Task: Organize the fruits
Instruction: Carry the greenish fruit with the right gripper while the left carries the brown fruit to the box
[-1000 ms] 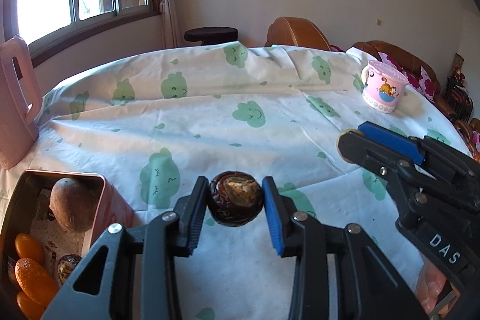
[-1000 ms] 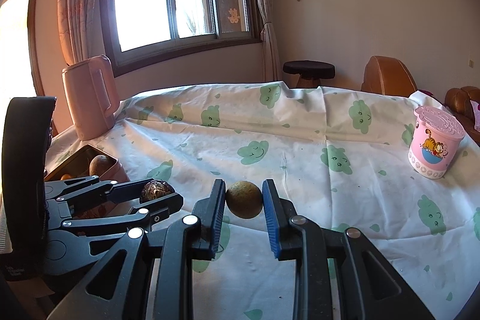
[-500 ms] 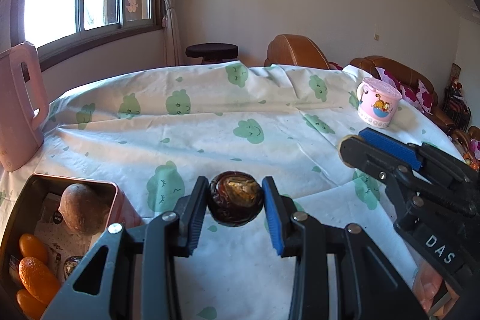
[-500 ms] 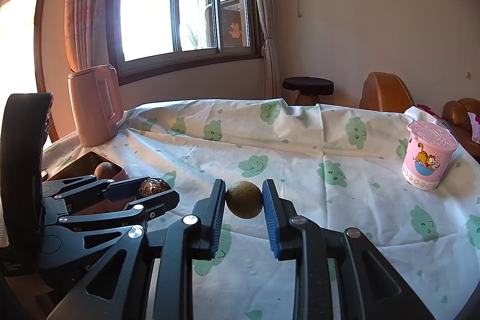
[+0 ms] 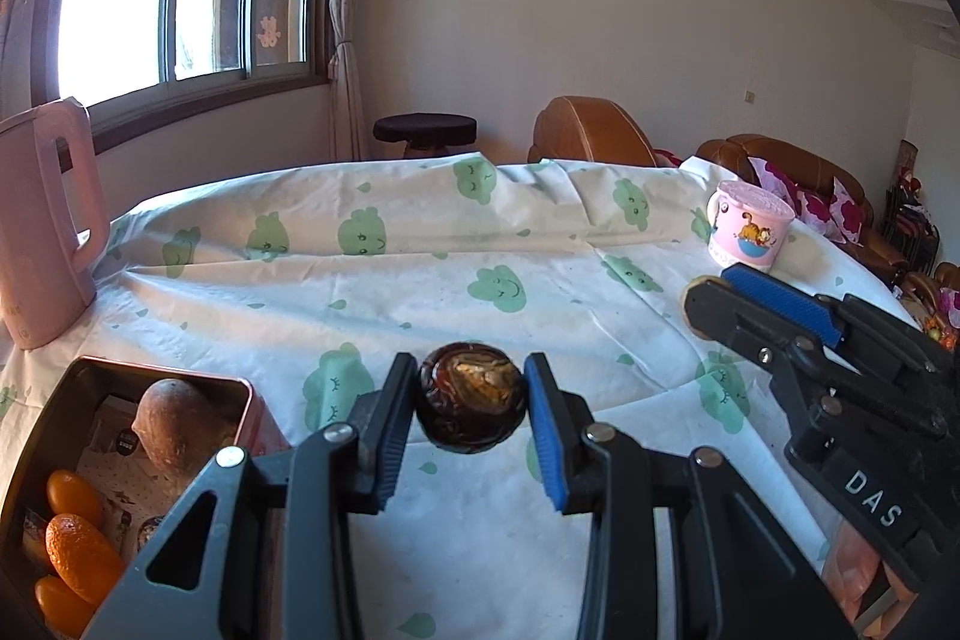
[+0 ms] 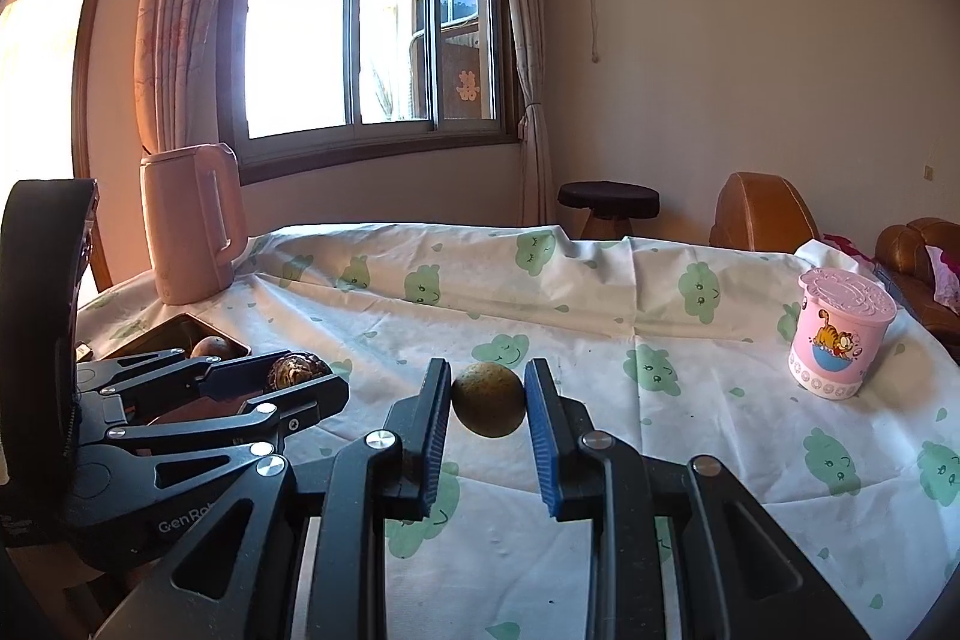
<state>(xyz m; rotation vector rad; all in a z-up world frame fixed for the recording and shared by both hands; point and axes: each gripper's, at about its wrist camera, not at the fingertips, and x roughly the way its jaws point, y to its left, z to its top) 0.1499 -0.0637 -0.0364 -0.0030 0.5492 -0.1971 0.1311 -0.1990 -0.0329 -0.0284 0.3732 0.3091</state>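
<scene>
each gripper is clamped on a fruit above the desk, the left gripper (image 5: 471,415) on a dark wrinkled fruit (image 5: 471,405) and the right gripper (image 6: 487,415) on a greenish round fruit (image 6: 488,399), likely bound for the tin box (image 5: 255,400) already holding fruit.

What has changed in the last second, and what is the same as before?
Nothing was taken or released. Both views tilted slightly upward. The left gripper still clamps the dark brown fruit, the right gripper the small greenish fruit. The tin is unchanged.
</scene>
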